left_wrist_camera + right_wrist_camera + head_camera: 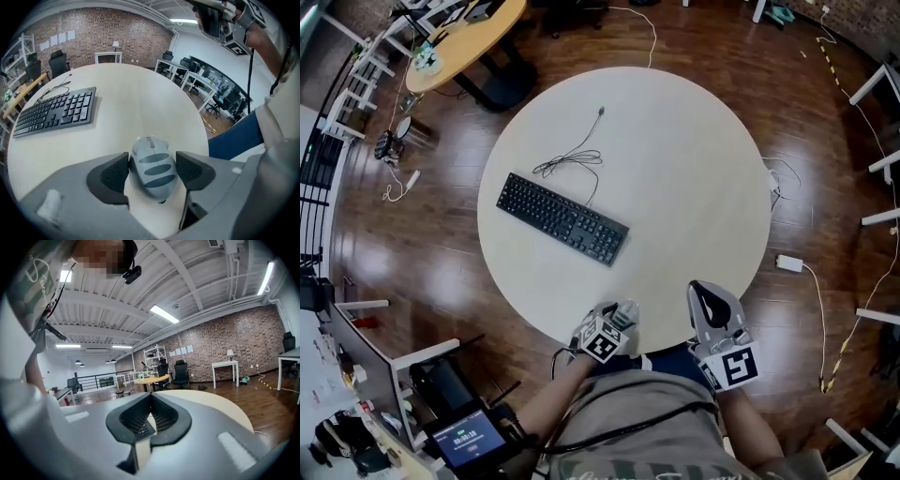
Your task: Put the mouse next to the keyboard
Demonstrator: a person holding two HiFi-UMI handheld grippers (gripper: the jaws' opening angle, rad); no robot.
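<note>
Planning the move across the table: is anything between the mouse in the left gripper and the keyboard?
Nothing visible. Only bare table lies between the mouse in the left gripper and the keyboard; its cable coils on the far side.

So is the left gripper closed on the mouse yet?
Yes, shut: the left gripper has its pads pressing both sides of the mouse, near the table edge.

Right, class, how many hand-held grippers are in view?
2. The left hand-held gripper, at the table's near edge, is shut on the mouse; the right hand-held gripper, beside it, is shut and empty. None seems hidden.
</note>
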